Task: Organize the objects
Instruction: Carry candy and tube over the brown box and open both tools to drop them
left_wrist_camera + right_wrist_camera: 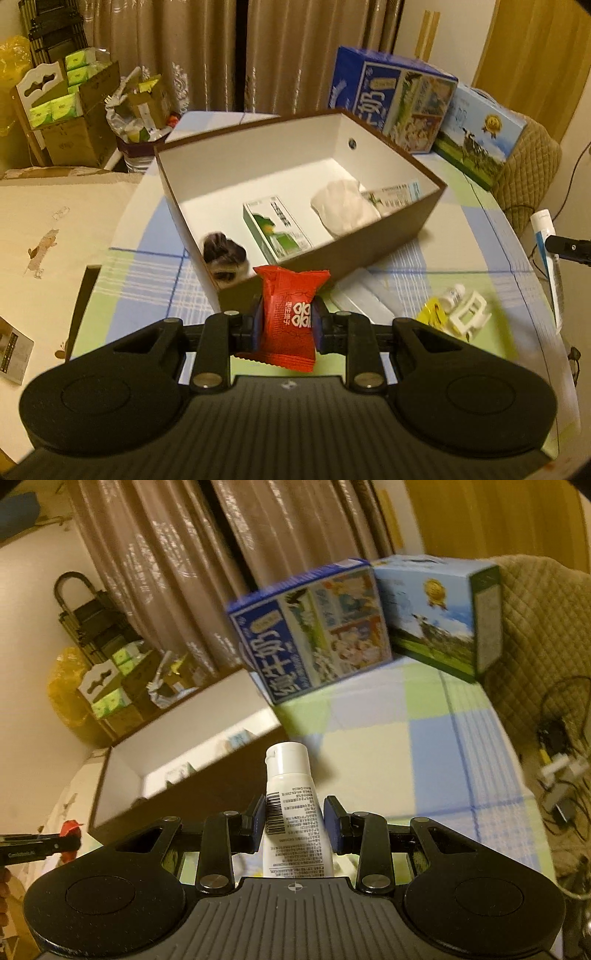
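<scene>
My left gripper [287, 325] is shut on a red snack packet [290, 314], held just in front of the near wall of the brown box [388, 236]. Inside the box lie a small green-and-white carton [277, 230], a crumpled white cloth [343, 210] and a dark furry thing [223, 254]. My right gripper [295, 825] is shut on a white tube [291, 812], cap pointing forward, to the right of the same brown box [192, 790]. That white tube [550, 254] and the right gripper show at the right edge of the left wrist view.
On the checked tablecloth [461, 258] to the right of the box lie a white clip [471, 314], a yellow wrapper [432, 314] and a pale flat packet [365, 299]. Two milk cartons [391, 96] [480, 133] stand behind it. Cardboard boxes [74, 122] crowd the far left.
</scene>
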### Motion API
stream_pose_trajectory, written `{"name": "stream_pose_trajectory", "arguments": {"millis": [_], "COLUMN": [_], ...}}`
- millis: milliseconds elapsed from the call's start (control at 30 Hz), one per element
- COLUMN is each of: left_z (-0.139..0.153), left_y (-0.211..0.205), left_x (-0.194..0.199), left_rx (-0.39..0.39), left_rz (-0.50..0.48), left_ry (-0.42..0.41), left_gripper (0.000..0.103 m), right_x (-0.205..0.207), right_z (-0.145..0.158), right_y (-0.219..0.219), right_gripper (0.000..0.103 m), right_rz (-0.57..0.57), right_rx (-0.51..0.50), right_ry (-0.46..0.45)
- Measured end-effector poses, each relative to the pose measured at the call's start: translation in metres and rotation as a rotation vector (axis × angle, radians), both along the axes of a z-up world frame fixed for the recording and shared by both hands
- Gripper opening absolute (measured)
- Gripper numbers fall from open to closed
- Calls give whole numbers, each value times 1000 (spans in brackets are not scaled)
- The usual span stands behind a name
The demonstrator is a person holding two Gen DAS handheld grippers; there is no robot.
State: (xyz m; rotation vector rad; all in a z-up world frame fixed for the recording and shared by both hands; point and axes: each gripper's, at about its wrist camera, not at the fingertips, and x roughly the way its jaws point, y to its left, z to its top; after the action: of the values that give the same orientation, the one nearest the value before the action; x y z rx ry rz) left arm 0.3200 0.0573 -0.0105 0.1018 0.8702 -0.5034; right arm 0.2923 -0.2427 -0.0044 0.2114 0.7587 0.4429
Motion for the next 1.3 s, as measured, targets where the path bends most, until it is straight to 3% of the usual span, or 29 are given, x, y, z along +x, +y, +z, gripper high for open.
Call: {"name": "stream_pose_trajectory", "arguments": {"millis": [400, 667, 967, 1300], "left_z": [24, 29, 15, -23], "left_y": [0, -6, -23, -35], "left_x": [44, 80, 126, 186], "left_rx": [1, 2, 28, 76], "left_rz": [18, 25, 19, 56], "left_ry": [-85, -93, -46, 74], "left_gripper": [21, 22, 22, 22], "right_x": [43, 69, 107, 161], "right_z": [18, 18, 7, -22], "right_y": [64, 106, 167, 239], "right_gripper": [31, 31, 31, 31], "right_rz": [128, 196, 282, 331], "right_rx": [36, 49, 64, 17], "right_ry": [-66, -59, -17, 66]}}
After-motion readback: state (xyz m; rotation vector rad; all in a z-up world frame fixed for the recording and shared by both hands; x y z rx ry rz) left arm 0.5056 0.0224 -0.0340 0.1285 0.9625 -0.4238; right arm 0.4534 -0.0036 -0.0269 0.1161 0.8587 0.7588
